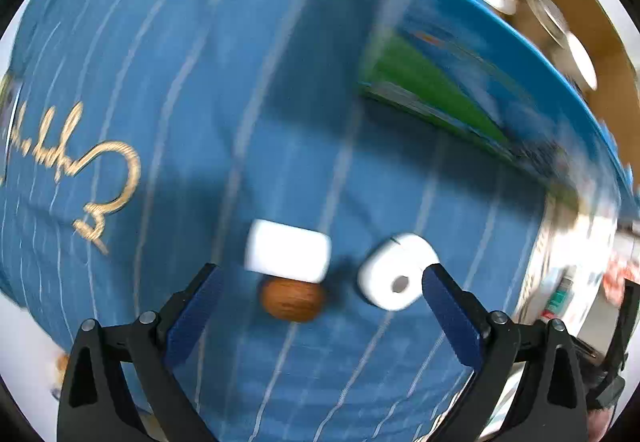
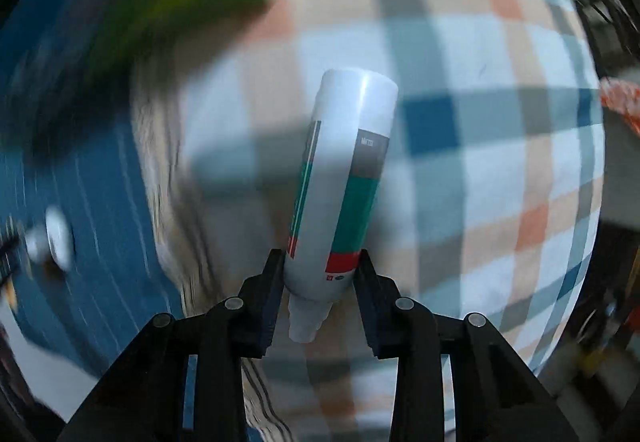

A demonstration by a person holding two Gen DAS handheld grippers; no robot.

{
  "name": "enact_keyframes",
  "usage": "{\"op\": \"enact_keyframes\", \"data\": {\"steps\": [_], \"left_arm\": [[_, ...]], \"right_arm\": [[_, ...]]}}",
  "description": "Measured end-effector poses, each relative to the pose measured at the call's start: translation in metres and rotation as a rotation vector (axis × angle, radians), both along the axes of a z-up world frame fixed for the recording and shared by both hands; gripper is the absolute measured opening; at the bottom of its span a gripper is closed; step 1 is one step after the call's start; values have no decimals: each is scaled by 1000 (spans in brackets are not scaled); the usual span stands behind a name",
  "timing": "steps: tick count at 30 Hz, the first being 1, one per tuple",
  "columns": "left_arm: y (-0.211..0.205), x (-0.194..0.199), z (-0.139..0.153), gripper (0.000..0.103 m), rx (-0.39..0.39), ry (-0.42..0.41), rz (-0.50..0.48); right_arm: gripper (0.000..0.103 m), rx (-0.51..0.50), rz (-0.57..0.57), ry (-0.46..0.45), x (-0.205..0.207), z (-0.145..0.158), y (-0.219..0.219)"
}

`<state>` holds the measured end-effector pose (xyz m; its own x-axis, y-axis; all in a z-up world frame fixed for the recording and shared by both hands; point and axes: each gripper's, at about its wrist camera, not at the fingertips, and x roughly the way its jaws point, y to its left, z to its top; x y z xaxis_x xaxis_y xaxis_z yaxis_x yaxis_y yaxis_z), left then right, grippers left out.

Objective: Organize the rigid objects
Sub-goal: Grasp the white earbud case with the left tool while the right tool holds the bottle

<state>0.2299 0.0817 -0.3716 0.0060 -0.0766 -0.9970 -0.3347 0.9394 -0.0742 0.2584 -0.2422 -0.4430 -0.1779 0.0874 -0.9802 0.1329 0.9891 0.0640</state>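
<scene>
In the left wrist view my left gripper point(image 1: 324, 278) is open over a blue striped cloth point(image 1: 192, 81). Between its fingers lie a white block point(image 1: 287, 250) and a brown wooden ball point(image 1: 292, 300). A white block with a hole point(image 1: 394, 278) lies right by the right finger point(image 1: 448, 306). In the right wrist view my right gripper point(image 2: 320, 266) is shut on a white bottle point(image 2: 344, 177) with green, grey and red bands. The bottle's cap end points back toward the camera, over a checked cloth point(image 2: 480, 121).
A green and blue book or box point(image 1: 432, 89) lies on the blue cloth at the right. Round metal lids point(image 1: 552, 21) sit on a brown surface beyond. In the right wrist view the blue cloth point(image 2: 100, 201) lies left with small white pieces point(image 2: 56, 234) on it.
</scene>
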Motion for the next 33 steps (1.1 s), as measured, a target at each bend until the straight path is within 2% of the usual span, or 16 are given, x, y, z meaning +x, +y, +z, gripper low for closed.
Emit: {"op": "enact_keyframes", "data": {"steps": [3,4,8,9,11,12,13,16,20,24,26,29,33], "left_arm": [[-26,5,-1,101,-8,-5,-100],[-42,7,-3,101,-1,-1,-165],[-85,14,-20,90,54,41,-337],[-91,15,-26,86,71,59,-363],[-105,18,-32,60,104,68,-418],[-110,19,-37,56,94,88,-430],[-113,20,-40,49,86,107,-427],[-121,22,-53,46,111,145,-436],[-117,14,-55,45,81,122,-369],[-106,-6,-56,45,-10,128,-288],[-106,-16,-58,46,-44,136,-268],[-106,-25,-62,47,-44,130,-252],[-114,-26,-63,50,-41,156,-278]], "right_arm": [[37,35,59,35,-15,-4,13],[37,41,67,36,-18,-5,16],[38,49,39,37,-20,-4,18],[39,53,33,36,-18,-5,13],[39,54,17,28,-16,-4,8],[39,53,9,25,-16,-4,7],[39,53,-2,23,-15,-4,6],[39,53,-43,11,-13,-5,1],[36,47,-53,9,-22,-3,-14],[36,50,65,56,-32,-7,4],[36,44,88,59,-40,-7,6],[37,40,55,49,-43,-10,5],[37,43,21,64,-42,-12,-6]]}}
